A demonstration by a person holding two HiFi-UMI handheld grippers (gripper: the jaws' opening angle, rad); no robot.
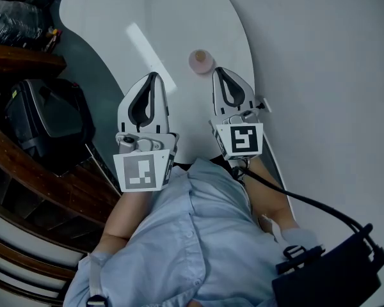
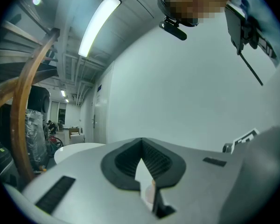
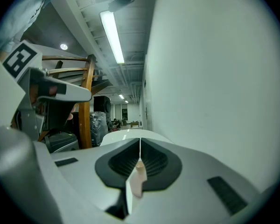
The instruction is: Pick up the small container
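Plenty of bare top on the white table (image 1: 147, 18), curved along its left edge and narrowing toward its near end. Hard against the table's right edge, a plain white wall (image 1: 326, 56), so no room on that side. Off the table's left edge, open space down to a grey floor. Beyond that left edge and lower than the table top, a black case (image 1: 45, 117) and a curved wooden rail (image 1: 51, 178), both well clear of the table top.

Over the table's near end, side by side and apart, both tools pointing along the table. Left gripper (image 1: 155, 75): jaws closed tip to tip, nothing between the pads. Right gripper (image 1: 216, 70): jaws likewise pressed together and empty, close to the table's right edge.

On the table top, just past both sets of tips and nearer the right gripper, the small container (image 1: 201, 61): pinkish, round, standing free, touched by neither gripper. In both gripper views, only a pale pink sliver through the slit below the closed tips.
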